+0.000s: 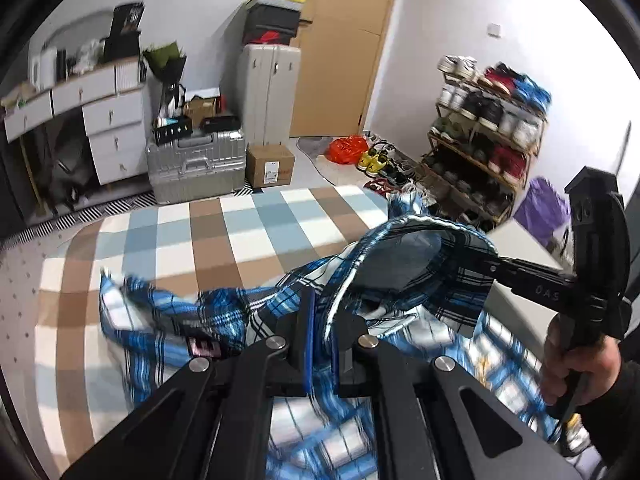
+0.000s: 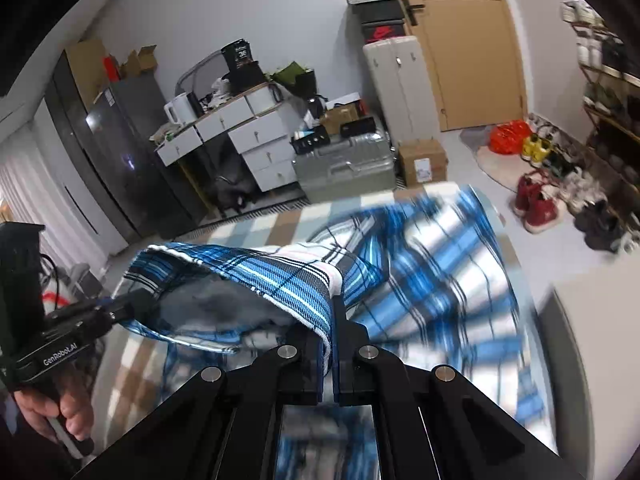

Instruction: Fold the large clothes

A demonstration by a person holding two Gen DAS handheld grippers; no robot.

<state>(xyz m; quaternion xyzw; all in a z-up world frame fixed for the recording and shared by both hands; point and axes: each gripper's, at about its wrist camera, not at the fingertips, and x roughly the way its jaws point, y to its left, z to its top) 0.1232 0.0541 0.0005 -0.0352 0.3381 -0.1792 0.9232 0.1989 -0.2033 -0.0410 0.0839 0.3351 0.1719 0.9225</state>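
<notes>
Left gripper (image 1: 322,338), fingers pressed together on an edge of the blue plaid shirt (image 1: 224,312). Right gripper (image 2: 334,344), fingers likewise clamped on the shirt's edge; in the left wrist view its tip is buried in the cloth (image 1: 486,266), with a hand (image 1: 576,368) on its handle. The stretch of edge between the two grips is held up as an open loop, the grey lining showing inside.

The rest of the shirt hangs down onto the bed (image 1: 168,240), trailing toward the bed's right edge; its cloth is motion-blurred. The bed cover is a check of brown, pale blue and white squares.

Beyond the far edge of the bed: a silver suitcase (image 1: 196,164) on the floor, a cardboard box (image 1: 270,164) just beside it, and a white chest of drawers (image 1: 116,128) to the left. A tall white cabinet (image 1: 268,88) carries stacked boxes beside a wooden door (image 1: 344,48). A shoe rack (image 1: 484,136) stands along the right wall, with loose shoes and an orange bag (image 1: 348,148) near the door. A dark refrigerator (image 2: 112,152) stands at far left.
</notes>
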